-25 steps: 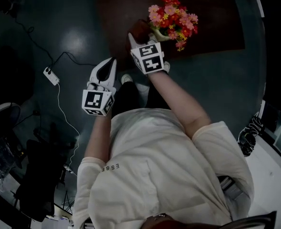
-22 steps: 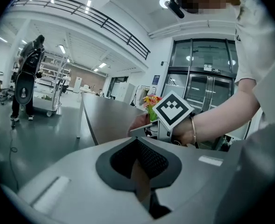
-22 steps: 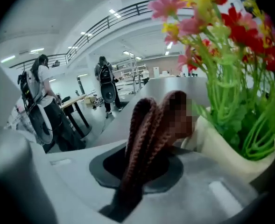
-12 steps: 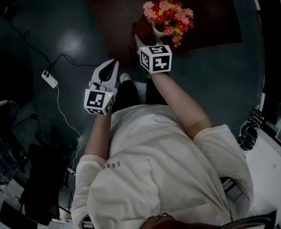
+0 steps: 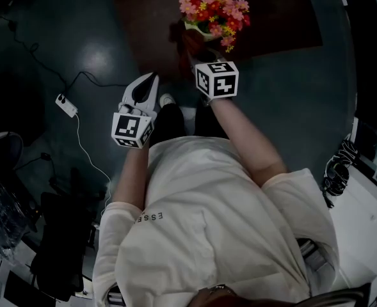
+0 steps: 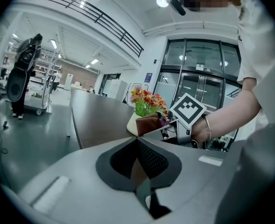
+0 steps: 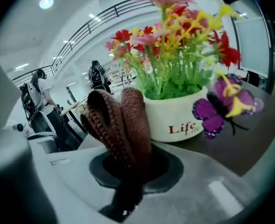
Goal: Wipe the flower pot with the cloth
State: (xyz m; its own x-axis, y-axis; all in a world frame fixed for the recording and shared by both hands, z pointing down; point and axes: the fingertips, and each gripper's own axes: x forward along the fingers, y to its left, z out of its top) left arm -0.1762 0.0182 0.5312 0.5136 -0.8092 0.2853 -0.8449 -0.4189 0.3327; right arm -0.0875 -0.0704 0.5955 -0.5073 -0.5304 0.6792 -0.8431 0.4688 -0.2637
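Observation:
A white flower pot [image 5: 200,32] with red, pink and yellow flowers [image 5: 212,6] stands near the edge of a dark brown table [image 5: 271,18]. My right gripper [image 5: 192,51] is shut on a folded brown cloth [image 7: 121,122], which stands up from the jaws right at the pot's [image 7: 174,113] left side; I cannot tell whether they touch. A purple butterfly ornament [image 7: 223,107] sits at the pot's right. The left gripper view shows the pot [image 6: 132,123] with the cloth [image 6: 149,123] in front. My left gripper [image 5: 152,80] is shut and empty, off the table's edge to the left.
On the floor at the left lie a white power strip [image 5: 68,102] and its cable. A dark chair [image 5: 54,235] stands lower left, and a black bag [image 5: 335,171] lies at the right. Two people [image 7: 39,97] stand far off in the right gripper view.
My right gripper has moved with the cloth along the pot and rolled, so its marker cube faces differently. The left gripper has drifted a little.

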